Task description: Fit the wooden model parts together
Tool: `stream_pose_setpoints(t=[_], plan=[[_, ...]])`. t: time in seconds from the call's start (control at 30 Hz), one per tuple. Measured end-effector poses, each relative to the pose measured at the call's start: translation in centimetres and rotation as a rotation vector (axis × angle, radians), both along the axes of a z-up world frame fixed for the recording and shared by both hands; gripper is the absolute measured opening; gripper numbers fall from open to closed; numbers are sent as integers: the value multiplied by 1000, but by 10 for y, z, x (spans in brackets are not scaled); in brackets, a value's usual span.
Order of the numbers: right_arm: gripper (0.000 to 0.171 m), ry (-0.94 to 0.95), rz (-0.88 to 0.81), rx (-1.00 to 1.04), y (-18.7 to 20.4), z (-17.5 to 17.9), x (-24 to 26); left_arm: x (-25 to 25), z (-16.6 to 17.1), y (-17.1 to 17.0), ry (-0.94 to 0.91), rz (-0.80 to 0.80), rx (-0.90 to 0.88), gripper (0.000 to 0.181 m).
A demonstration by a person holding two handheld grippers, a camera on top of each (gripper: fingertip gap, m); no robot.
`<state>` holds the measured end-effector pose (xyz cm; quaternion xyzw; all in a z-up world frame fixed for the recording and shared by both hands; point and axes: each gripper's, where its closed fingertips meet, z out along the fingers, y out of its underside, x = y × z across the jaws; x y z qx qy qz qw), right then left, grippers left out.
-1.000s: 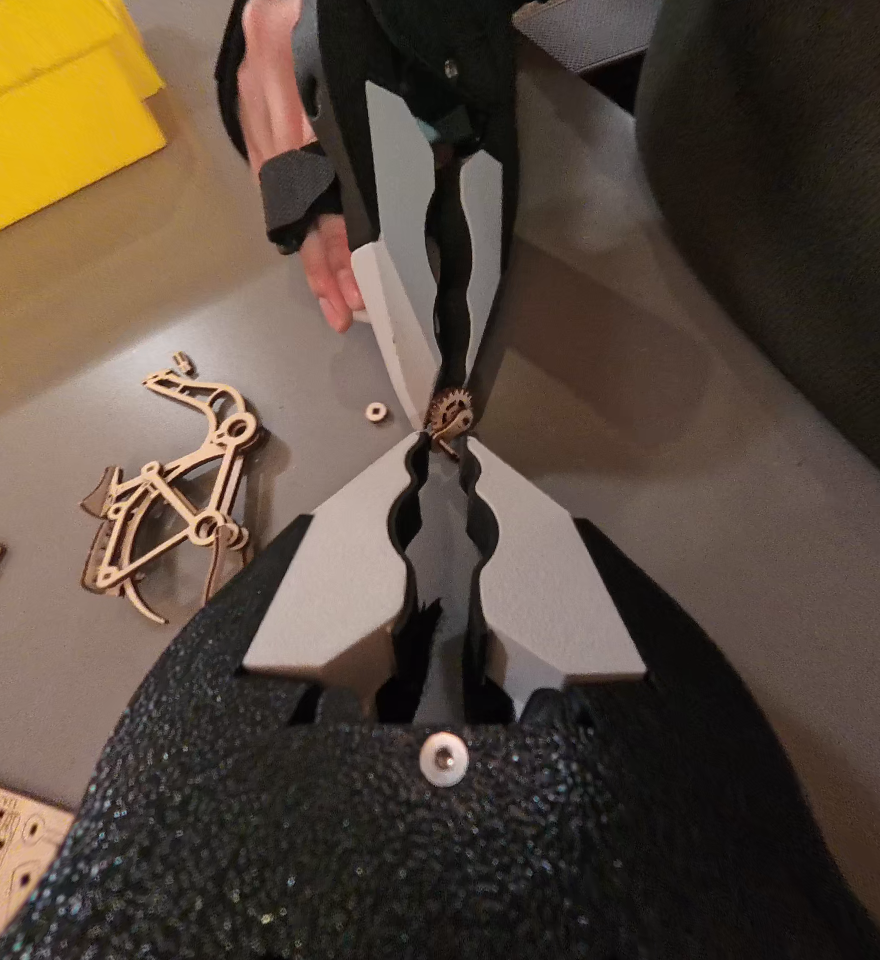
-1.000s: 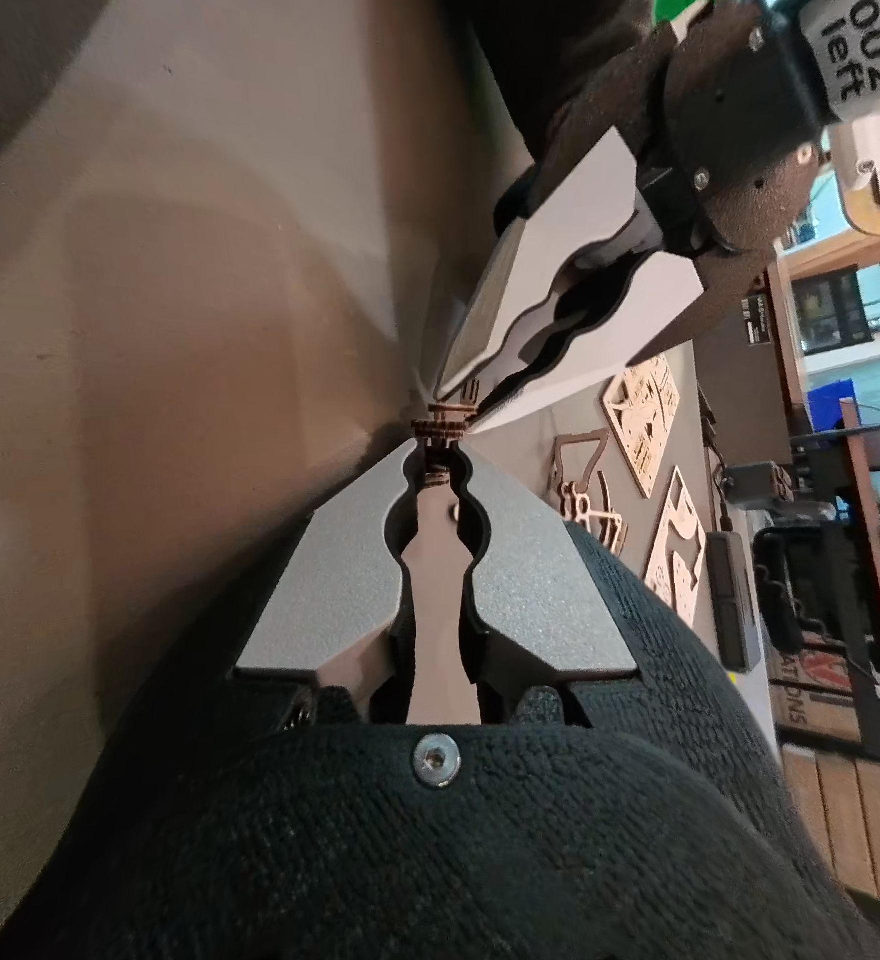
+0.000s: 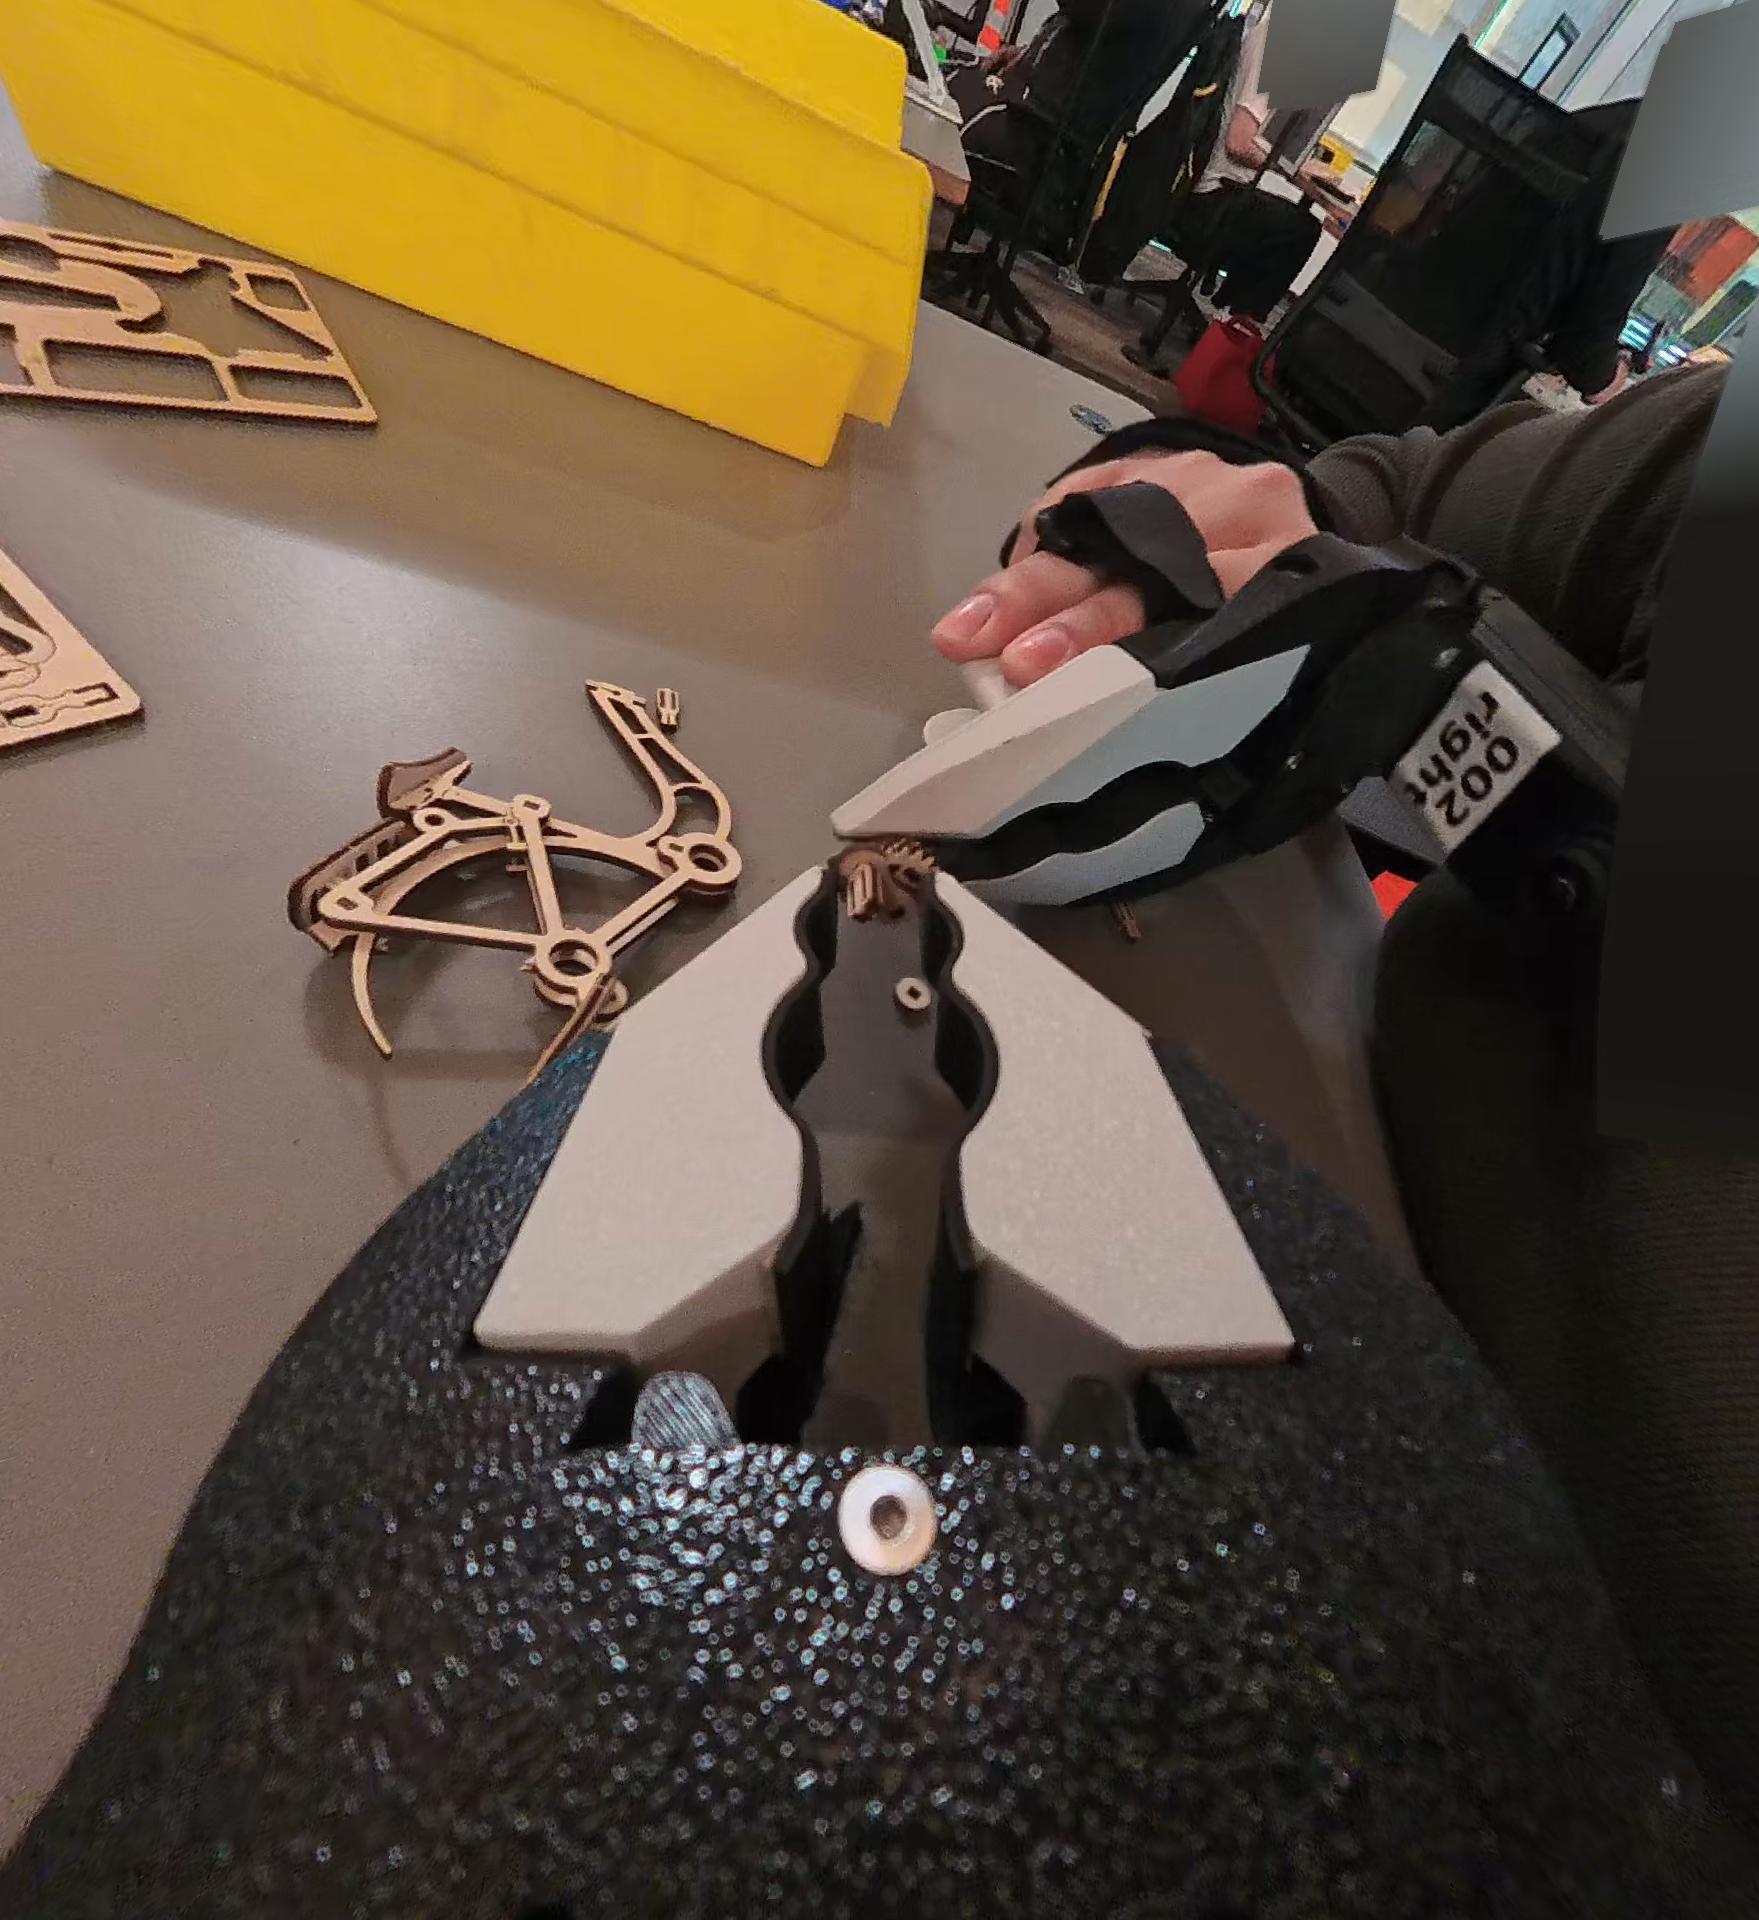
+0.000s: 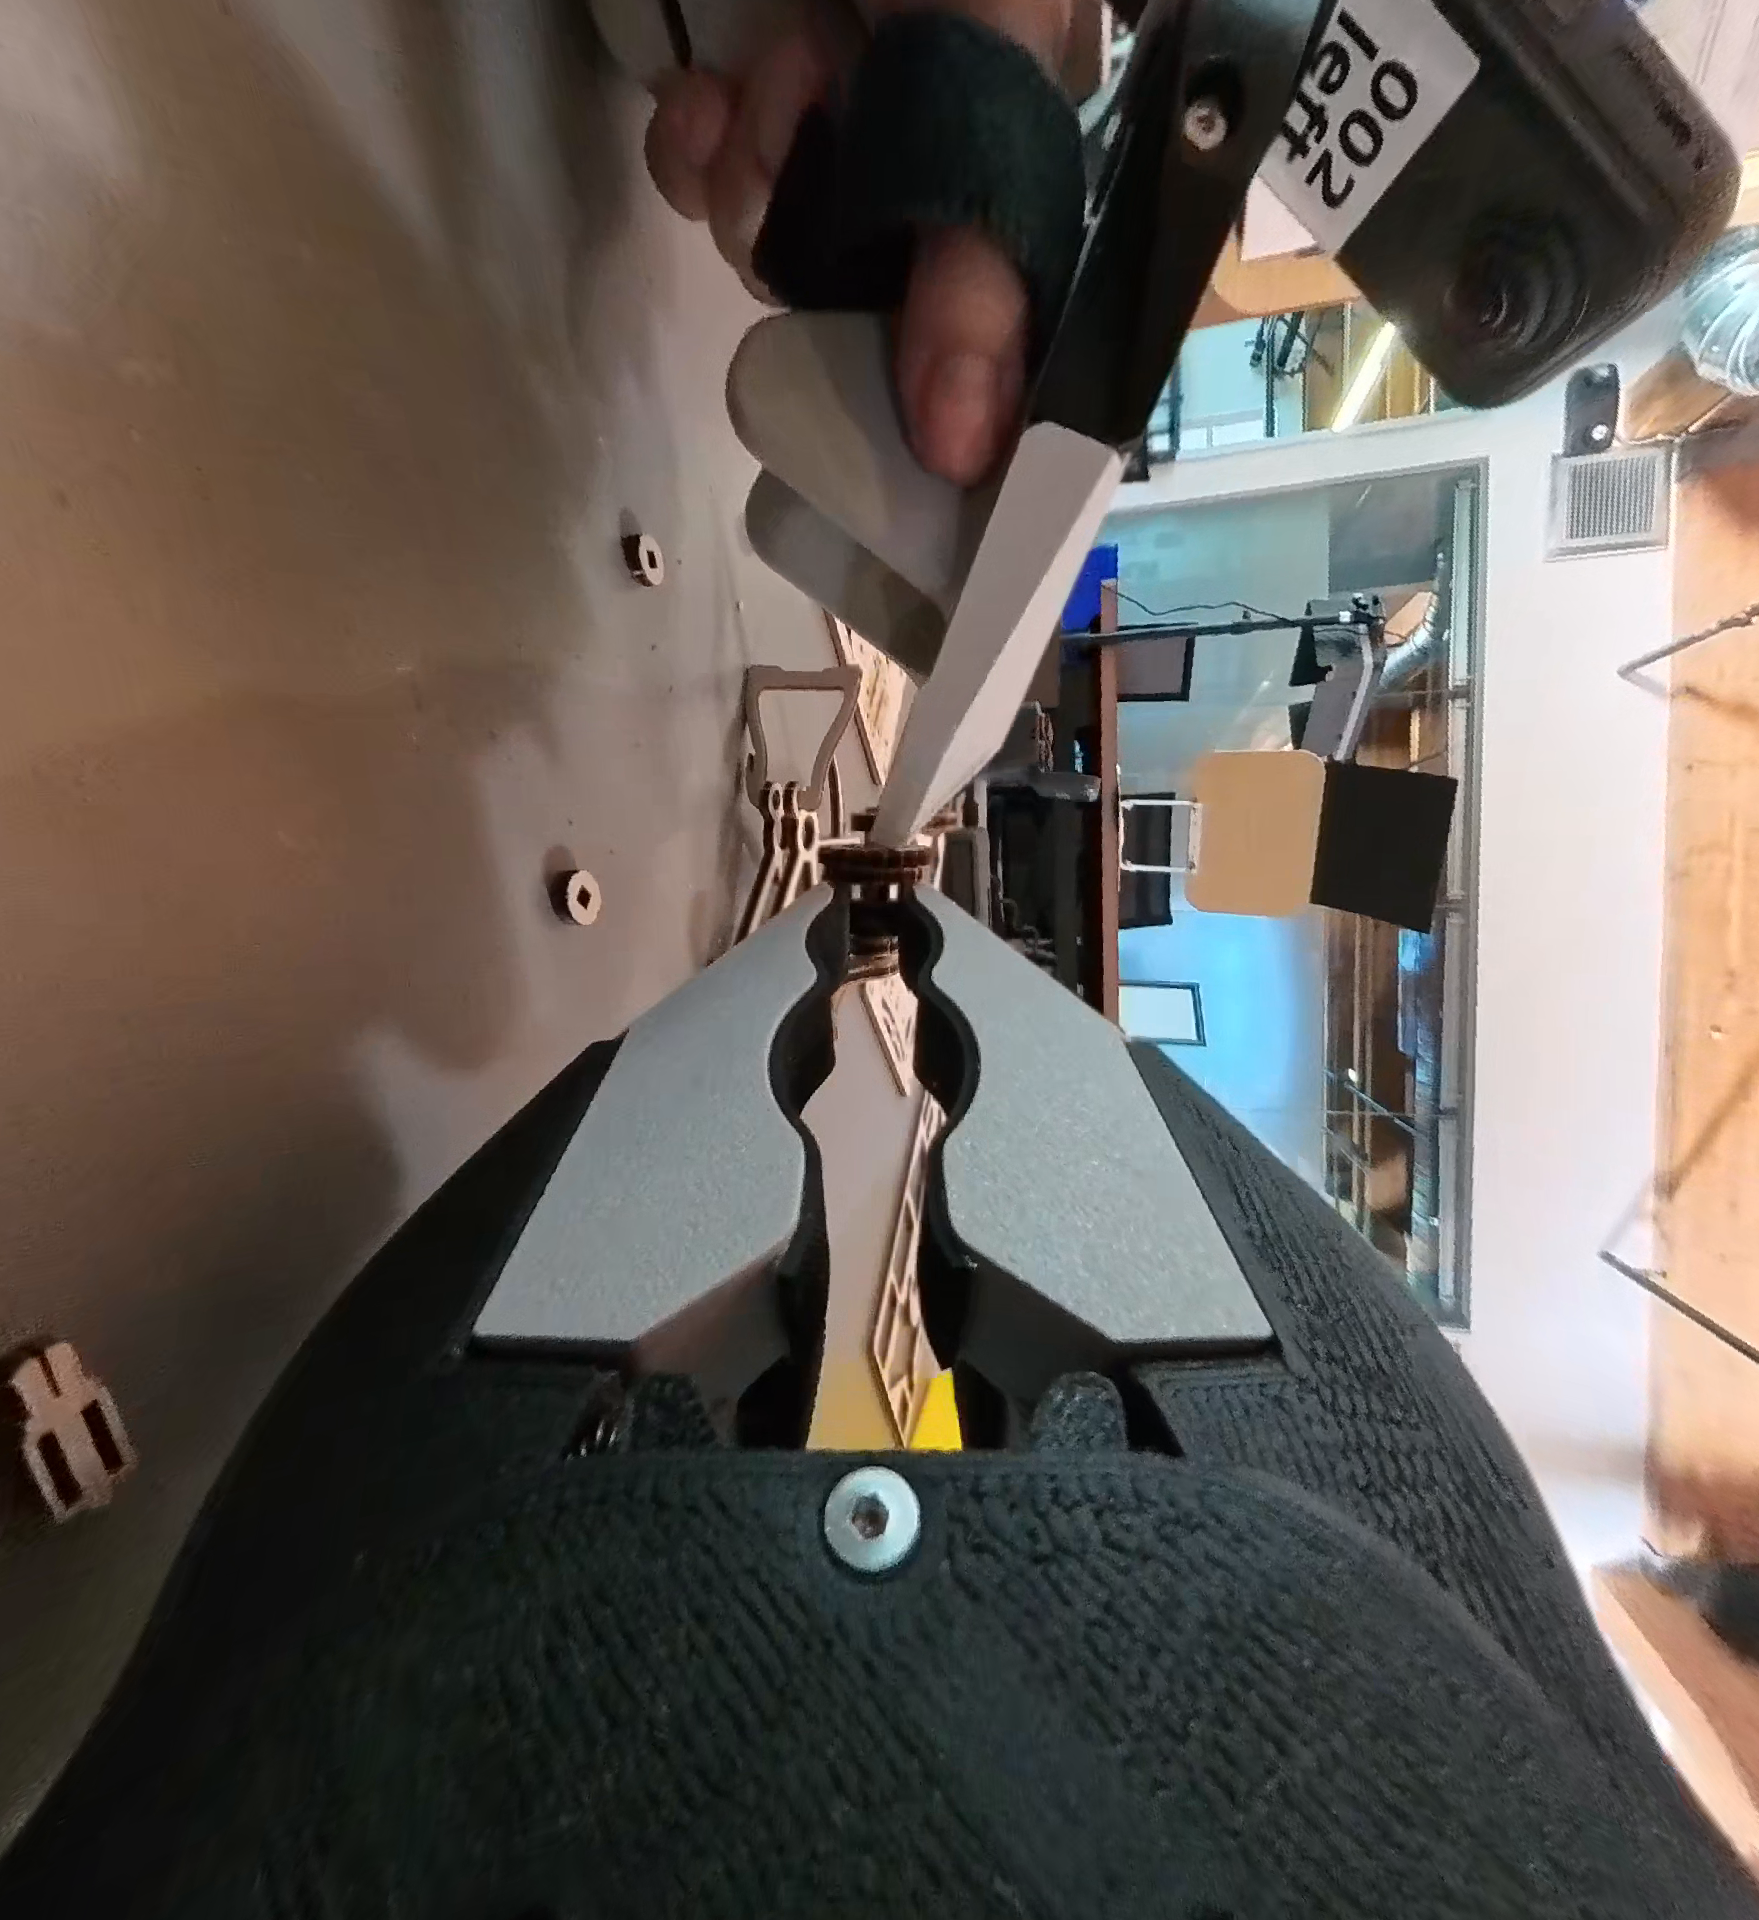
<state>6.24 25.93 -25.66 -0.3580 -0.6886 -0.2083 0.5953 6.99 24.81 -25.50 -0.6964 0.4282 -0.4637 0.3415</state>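
A small wooden gear assembly (image 3: 885, 873) is held above the grey table (image 3: 231, 1143) between both grippers. My left gripper (image 3: 875, 894) is shut on its small pin end. My right gripper (image 3: 890, 836) comes in from the right, shut on the toothed gear. In the right wrist view my right gripper (image 4: 870, 925) grips the stacked gear piece (image 4: 873, 873), and the left gripper (image 4: 901, 826) meets it from above. A partly built wooden frame model (image 3: 522, 894) lies on the table to the left, also showing in the right wrist view (image 4: 792, 748).
A yellow foam block (image 3: 501, 208) stands at the back. Punched wooden sheets (image 3: 127, 322) lie at the left. Loose washers (image 4: 577, 896) (image 4: 641, 561) and an H-shaped piece (image 4: 59, 1429) lie on the table. A washer (image 3: 913, 992) lies under my left fingers. People and chairs stand beyond the table.
Both grippers have turned together with the gear piece still between their tips. The right gripper now reaches in from the right instead of from ahead. The left view now faces the yellow block.
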Motion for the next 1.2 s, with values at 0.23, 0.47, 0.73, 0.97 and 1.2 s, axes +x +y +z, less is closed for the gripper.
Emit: stream_pose_setpoints(t=[0.23, 0.47, 0.73, 0.97, 1.2], plan=[[6, -1, -33, 17, 4, 1, 1, 0, -1, 3, -2, 19, 17, 12], [7, 26, 32, -17, -5, -3, -3, -7, -6, -6, 63, -4, 32, 6], [7, 47, 91, -60, -16, -5, -9, -13, -8, -19, 68, -26, 6, 7], [6, 44, 124, -102, -26, -10, -11, -34, -16, -32, 108, -2, -20, 6], [7, 50, 101, -242, -19, -24, -13, -57, -26, -32, 183, 74, 2, 6]])
